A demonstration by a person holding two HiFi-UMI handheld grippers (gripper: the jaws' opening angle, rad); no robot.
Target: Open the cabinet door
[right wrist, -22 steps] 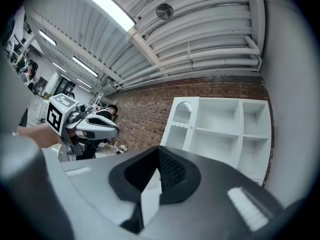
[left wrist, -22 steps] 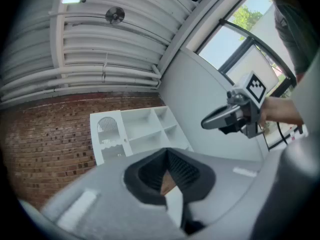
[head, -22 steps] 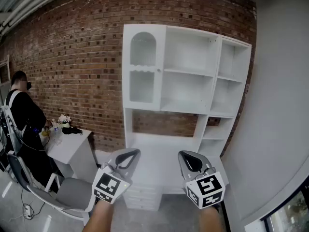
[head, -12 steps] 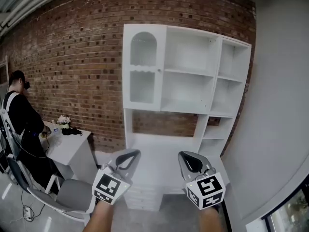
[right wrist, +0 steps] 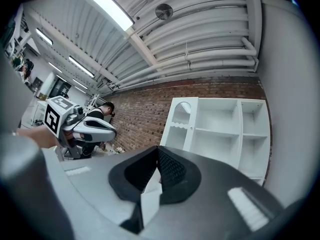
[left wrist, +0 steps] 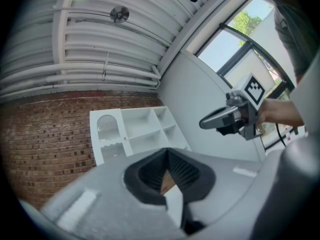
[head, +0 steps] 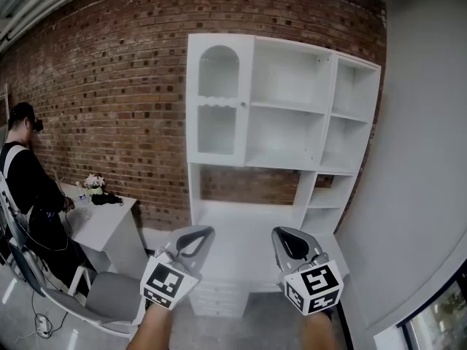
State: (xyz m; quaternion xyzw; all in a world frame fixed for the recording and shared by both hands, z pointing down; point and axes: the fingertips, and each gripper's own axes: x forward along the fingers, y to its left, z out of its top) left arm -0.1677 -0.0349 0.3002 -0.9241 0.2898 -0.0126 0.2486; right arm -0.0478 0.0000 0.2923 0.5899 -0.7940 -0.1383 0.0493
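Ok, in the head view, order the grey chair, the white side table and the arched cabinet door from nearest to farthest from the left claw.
1. Grey chair, just lower left of the left claw.
2. White side table, farther left.
3. Arched cabinet door, high up on the unit.

Workspace: brick wall (head: 109, 86), desk (head: 118, 233), chair (head: 109, 292)

We hold both grippers low before us, side by side and apart, pointing forward. Our left gripper (head: 195, 235) has its jaws pressed together on nothing, and our right gripper (head: 287, 238) likewise (marker cubes turned toward us). Our forearms (head: 155, 332) show beneath.
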